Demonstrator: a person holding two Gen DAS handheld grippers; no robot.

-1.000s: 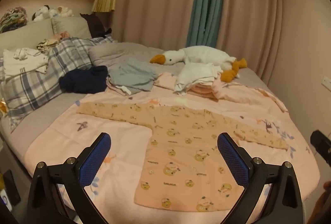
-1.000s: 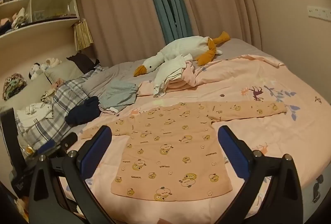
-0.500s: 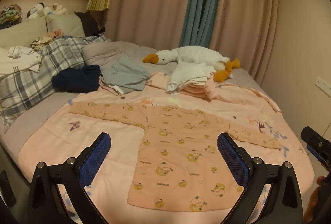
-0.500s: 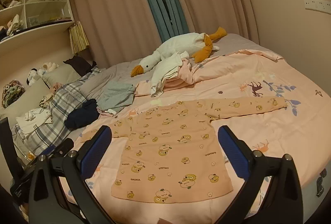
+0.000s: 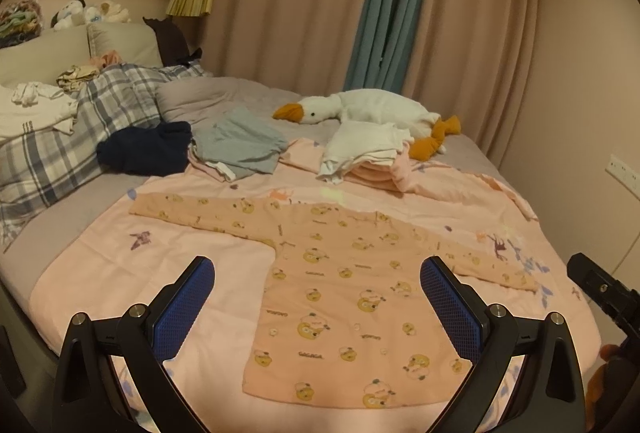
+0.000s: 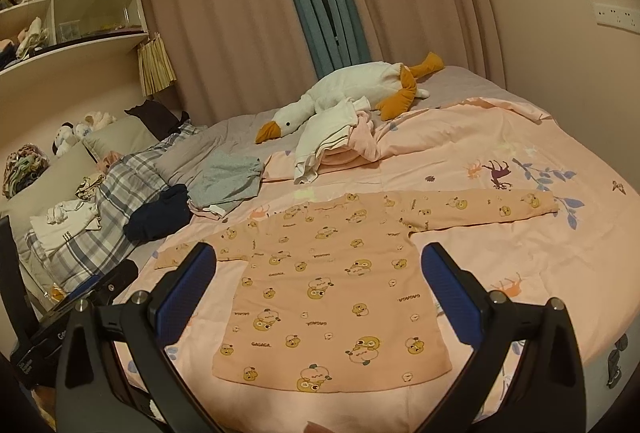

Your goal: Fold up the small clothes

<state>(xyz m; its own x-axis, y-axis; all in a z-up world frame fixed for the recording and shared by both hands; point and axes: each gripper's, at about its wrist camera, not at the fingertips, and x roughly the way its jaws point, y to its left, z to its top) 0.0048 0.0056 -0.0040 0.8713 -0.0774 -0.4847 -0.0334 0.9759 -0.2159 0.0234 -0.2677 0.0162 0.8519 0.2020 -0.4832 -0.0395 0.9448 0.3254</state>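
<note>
A small peach long-sleeved shirt [image 5: 344,273] [image 6: 332,281] printed with yellow cartoon ducks lies flat on the pink bedspread [image 5: 120,273] [image 6: 520,265], both sleeves spread out sideways. My left gripper [image 5: 318,309] hovers open above the bed's near edge, its blue pads on either side of the shirt's lower half, touching nothing. My right gripper [image 6: 320,293] is open as well, held above the shirt's hem with nothing between its fingers. The right gripper's body shows at the far right edge of the left wrist view.
Behind the shirt lie a folded white and pink pile [image 5: 364,153], a grey garment [image 5: 236,145] and a dark navy garment [image 5: 148,149]. A white goose plush [image 5: 372,111] rests by the curtains. Plaid pillows [image 5: 60,137] with loose clothes sit left. Wall shelves [image 6: 68,17] are left.
Both grippers have drifted slightly, so the shirt sits a little further left and lower in each view. Both stay open and the shirt has not moved on the bed.
</note>
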